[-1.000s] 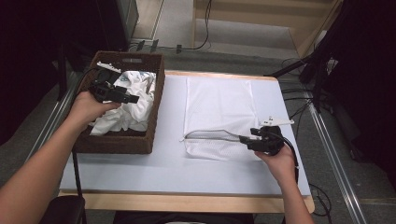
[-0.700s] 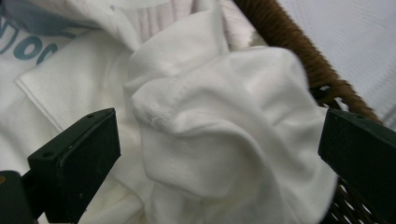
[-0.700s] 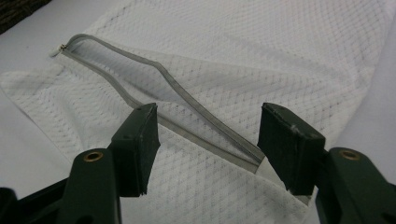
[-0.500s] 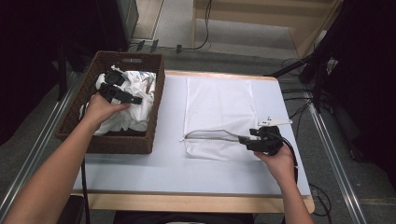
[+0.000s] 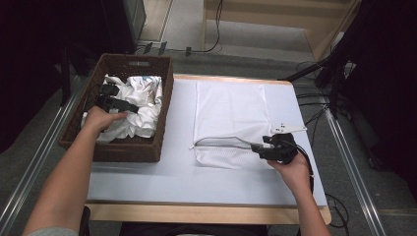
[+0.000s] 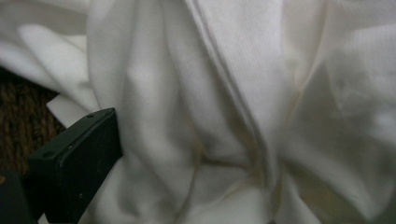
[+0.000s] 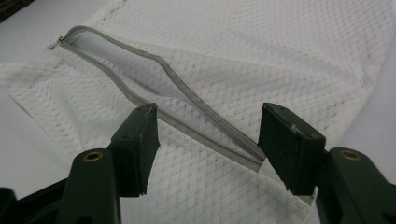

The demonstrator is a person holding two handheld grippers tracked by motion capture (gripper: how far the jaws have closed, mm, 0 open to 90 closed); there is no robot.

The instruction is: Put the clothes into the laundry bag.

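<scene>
A dark wicker basket (image 5: 147,150) at the table's left holds crumpled white cloth (image 5: 145,105). My left gripper (image 5: 114,98) is down in the basket on that cloth, and its jaws have just been opening. In the left gripper view one black finger (image 6: 79,158) rests against folds of the cloth (image 6: 224,107), which lie between the jaws without being pinched. A white mesh bag (image 5: 228,105) lies flat mid-table with its grey zipper mouth (image 5: 221,142) partly gaping. My right gripper (image 5: 258,146) stands open, its jaws (image 7: 210,116) astride the zipper's right end (image 7: 243,149) on the mesh (image 7: 280,56).
The pale table top (image 5: 172,182) has a wooden front edge. Cables (image 5: 314,93) run over the floor to the right. Metal rails (image 5: 29,182) line the floor at the left, and dark equipment stands behind the basket.
My left hand has sunk lower into the basket and now sits on the white cloth. The right hand and the mesh bag have stayed where they were.
</scene>
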